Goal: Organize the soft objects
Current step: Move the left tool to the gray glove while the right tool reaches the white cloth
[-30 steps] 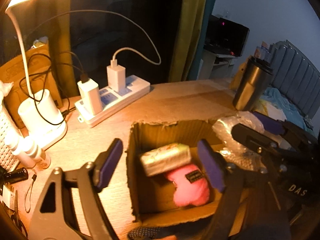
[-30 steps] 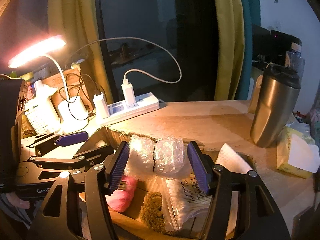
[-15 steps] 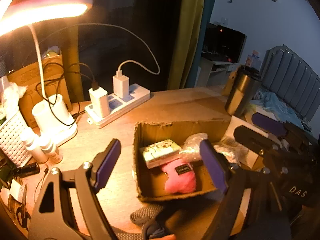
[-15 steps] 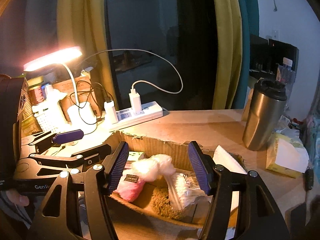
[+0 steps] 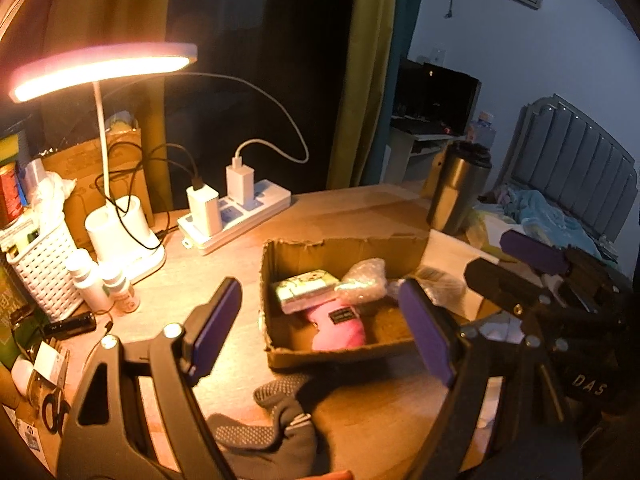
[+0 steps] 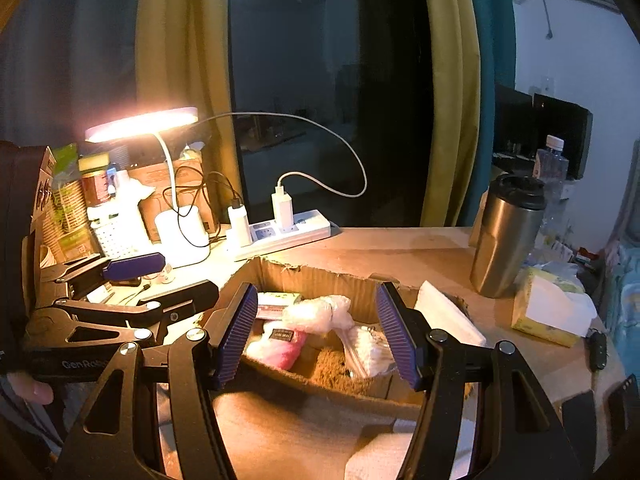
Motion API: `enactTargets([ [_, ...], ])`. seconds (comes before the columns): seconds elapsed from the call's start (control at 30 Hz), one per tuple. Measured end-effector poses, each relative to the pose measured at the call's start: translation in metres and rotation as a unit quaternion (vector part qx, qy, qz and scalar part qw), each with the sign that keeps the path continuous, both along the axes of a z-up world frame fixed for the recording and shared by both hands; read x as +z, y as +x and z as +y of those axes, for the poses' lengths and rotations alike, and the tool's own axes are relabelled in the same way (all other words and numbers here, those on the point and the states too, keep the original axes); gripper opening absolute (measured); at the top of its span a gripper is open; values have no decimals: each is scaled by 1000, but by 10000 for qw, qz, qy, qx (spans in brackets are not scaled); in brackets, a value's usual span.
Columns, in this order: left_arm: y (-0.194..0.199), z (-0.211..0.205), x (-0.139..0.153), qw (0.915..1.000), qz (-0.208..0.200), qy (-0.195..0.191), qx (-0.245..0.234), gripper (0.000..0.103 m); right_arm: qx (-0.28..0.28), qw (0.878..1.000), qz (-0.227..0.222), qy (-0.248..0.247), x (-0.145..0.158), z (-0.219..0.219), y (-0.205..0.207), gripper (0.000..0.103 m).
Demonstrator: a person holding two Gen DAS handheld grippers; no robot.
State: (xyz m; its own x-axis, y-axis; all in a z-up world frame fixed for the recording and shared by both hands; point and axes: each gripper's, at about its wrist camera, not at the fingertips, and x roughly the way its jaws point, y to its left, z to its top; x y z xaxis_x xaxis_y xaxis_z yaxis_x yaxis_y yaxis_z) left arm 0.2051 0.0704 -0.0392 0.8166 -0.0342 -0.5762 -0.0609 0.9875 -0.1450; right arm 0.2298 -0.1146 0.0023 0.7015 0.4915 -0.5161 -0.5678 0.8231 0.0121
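Observation:
An open cardboard box (image 5: 344,248) (image 6: 312,276) stands on the wooden desk. In it lie a pink plush (image 5: 340,322) (image 6: 276,346), a tissue pack (image 5: 306,290) (image 6: 276,300), a bubble-wrap wad (image 5: 362,280) (image 6: 320,312), a bag of cotton swabs (image 6: 368,350) and a brown sponge (image 6: 332,370). A grey dotted sock (image 5: 276,416) lies on the desk in front of the box. My left gripper (image 5: 324,328) is open and empty above the box's near edge. My right gripper (image 6: 316,336) is open and empty, raised above the box.
A lit desk lamp (image 5: 100,68) and a power strip with chargers (image 5: 236,216) stand behind the box. A white basket (image 5: 40,264) and small bottles (image 5: 86,280) are at the left. A steel tumbler (image 6: 506,236) and a tissue packet (image 6: 548,308) are at the right.
My right gripper let go of the bubble-wrap wad, which now lies in the box. Both grippers have pulled up and back from the box.

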Motion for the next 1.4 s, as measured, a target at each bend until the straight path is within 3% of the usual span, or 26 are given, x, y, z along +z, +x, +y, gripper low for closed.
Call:
enactTargets([
  [0.6,-47,-15,-7,10000,-24,-63,25,82,-59,10000,-33,-24,-3,-22,-45,65],
  [1.4,-67,-42,-66,9985,548,-36,-21,82,-446,9980,430,-113,-59,-74,-62,65],
])
